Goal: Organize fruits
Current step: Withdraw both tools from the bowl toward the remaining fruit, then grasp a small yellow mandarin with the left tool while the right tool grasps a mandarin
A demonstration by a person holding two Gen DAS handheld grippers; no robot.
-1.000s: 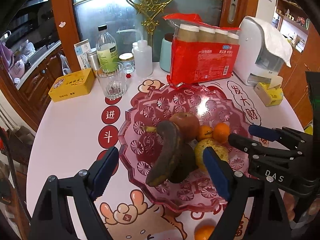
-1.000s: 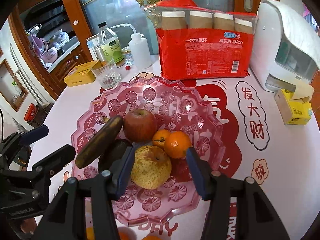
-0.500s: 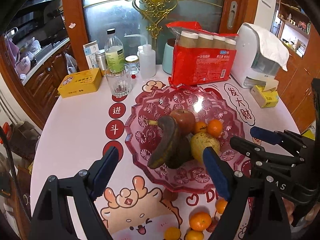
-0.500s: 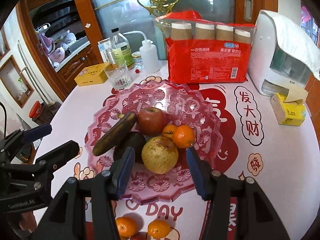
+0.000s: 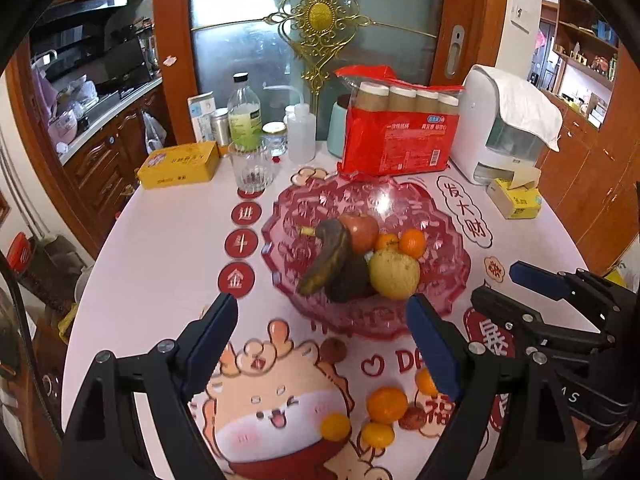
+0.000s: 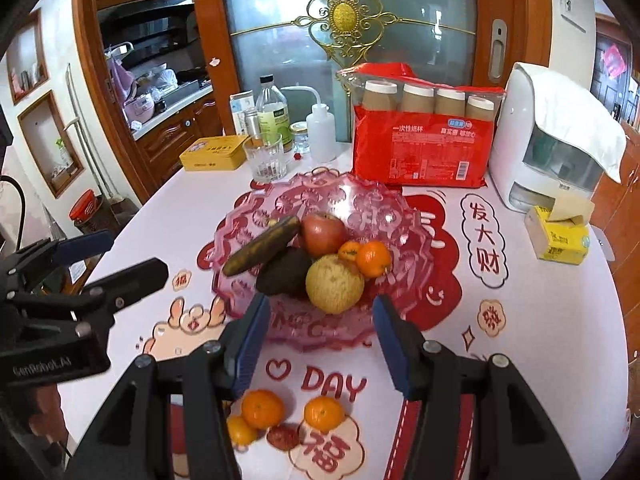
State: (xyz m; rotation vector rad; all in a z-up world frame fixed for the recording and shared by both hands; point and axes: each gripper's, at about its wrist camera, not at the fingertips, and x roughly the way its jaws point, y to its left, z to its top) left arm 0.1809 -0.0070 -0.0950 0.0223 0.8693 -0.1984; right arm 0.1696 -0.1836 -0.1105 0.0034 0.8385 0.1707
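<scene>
A pink glass fruit plate [image 5: 360, 196] [image 6: 320, 186] sits mid-table. It holds a dark banana [image 5: 328, 256] [image 6: 262, 250], a red apple [image 5: 362, 230] [image 6: 322, 234], a yellow pear [image 5: 394, 274] [image 6: 334, 284], a dark avocado [image 6: 286, 272] and two tangerines [image 6: 374, 258]. Several loose tangerines [image 5: 387, 402] [image 6: 262, 408] and a small red fruit [image 6: 282, 436] lie on the printed tablecloth in front of the plate. My left gripper [image 5: 320, 320] [image 6: 132, 256] is open and empty, short of the plate's near rim. My right gripper [image 6: 320, 316] [image 5: 500, 285] is also open and empty, above the near rim.
Behind the plate stand a red pack of paper cups [image 5: 396, 136], a white dispenser with a cloth [image 5: 508, 120], a yellow tissue box [image 5: 516, 200], a glass tumbler [image 5: 252, 168], a yellow tin [image 5: 178, 164] and some bottles [image 5: 244, 120]. The round table's edge curves off at left.
Both grippers have drawn back and upward from the plate, so the fruit looks smaller. The loose tangerines at the table's front have come into view. Jaw widths look unchanged.
</scene>
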